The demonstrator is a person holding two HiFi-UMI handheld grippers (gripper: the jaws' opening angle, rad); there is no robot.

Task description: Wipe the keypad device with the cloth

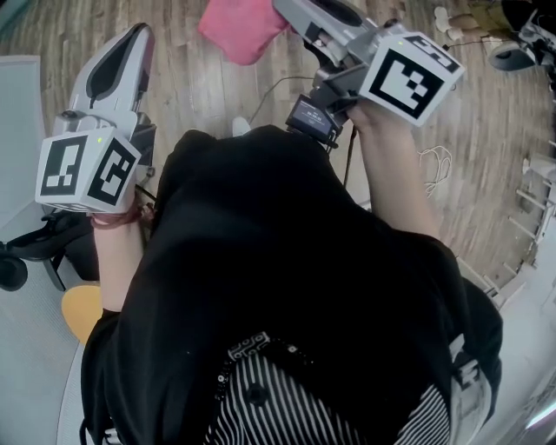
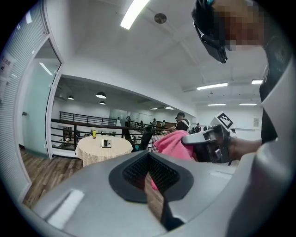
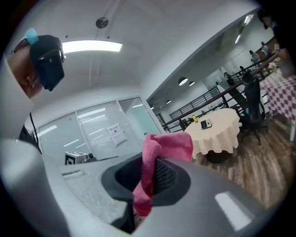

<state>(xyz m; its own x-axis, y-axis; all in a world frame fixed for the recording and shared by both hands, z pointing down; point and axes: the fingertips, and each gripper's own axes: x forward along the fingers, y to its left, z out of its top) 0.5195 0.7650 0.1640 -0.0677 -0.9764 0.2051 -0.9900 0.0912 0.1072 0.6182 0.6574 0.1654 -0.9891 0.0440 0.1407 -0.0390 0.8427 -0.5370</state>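
Observation:
My right gripper [image 1: 285, 9] is raised in front of me and shut on a pink cloth [image 1: 239, 30]. That cloth [image 3: 159, 148] hangs bunched out of the pads of my right gripper [image 3: 145, 180]. My left gripper [image 1: 142, 35] is also held up at the left, shut with nothing in it. Past the left gripper's [image 2: 149, 172] pads the right gripper [image 2: 208, 143] and the cloth [image 2: 169, 141] show. A small keypad device [image 3: 206, 123] [image 2: 107, 143] lies far off on a round table [image 3: 222, 132], well away from both grippers.
A yellow bottle [image 3: 194, 119] stands by the device. A dark chair [image 3: 252, 109] and a checked table [image 3: 282, 88] stand to the right. Black railings [image 2: 78, 122] and people [image 2: 181, 121] are behind. Below me are wooden floor [image 1: 486, 130], a yellow stool [image 1: 82, 308] and a wheeled chair base [image 1: 13, 269].

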